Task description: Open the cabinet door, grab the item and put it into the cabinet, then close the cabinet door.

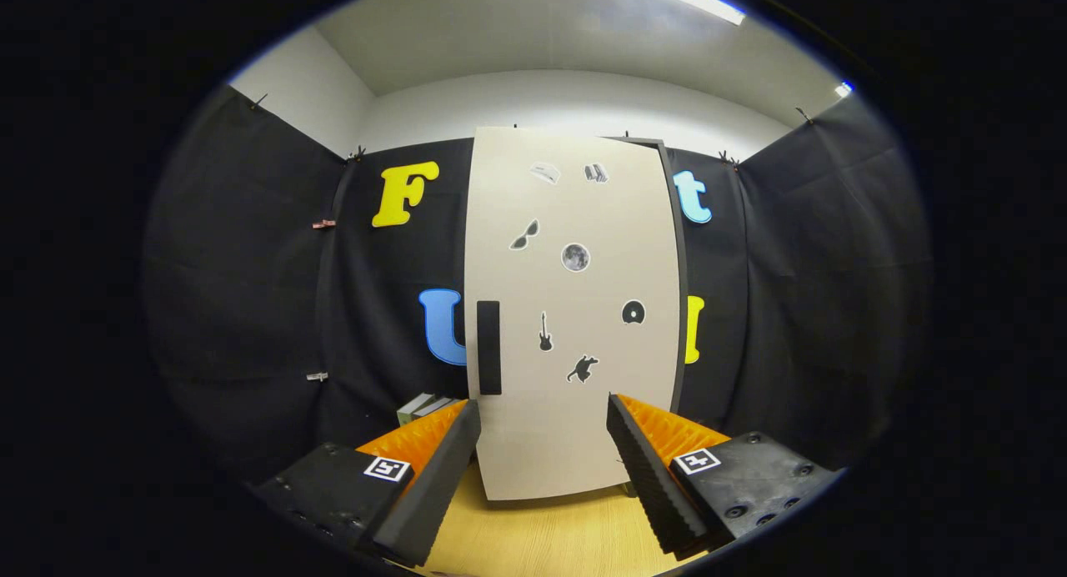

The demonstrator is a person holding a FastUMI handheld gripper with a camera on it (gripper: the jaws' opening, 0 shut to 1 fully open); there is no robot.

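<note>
Gripper view: my gripper [542, 452] stands with its two ridged, wedge-shaped fingers [433, 469] spread wide apart, nothing held between them and nothing touching either pad. Directly ahead, beyond the fingertips, stands the tall pale beige cabinet [575, 444], flat-fronted and matte; its door [575, 218] looks shut, flush with the dark frame edge [677, 260] that shows along its right side. On the door's left side sits a long black rectangular handle [488, 348], upright, just above and beyond my left finger. The door face carries several small flat stickers [575, 257]: a round grey disc, dark sunglasses, a guitar, a round black ring shape, an animal silhouette, and two pale ones near the top too small to tell. The cabinet rests on a light wood-grain tabletop [550, 535], smooth, showing between my fingers. To the left of the cabinet, just behind my left fingertip, lies a small greenish-grey box-like item [423, 407], partly hidden by that finger; its exact shape I cannot tell. Black cloth booth wall [250, 310] surrounds everything, with white wall [567, 102] above it.
</note>
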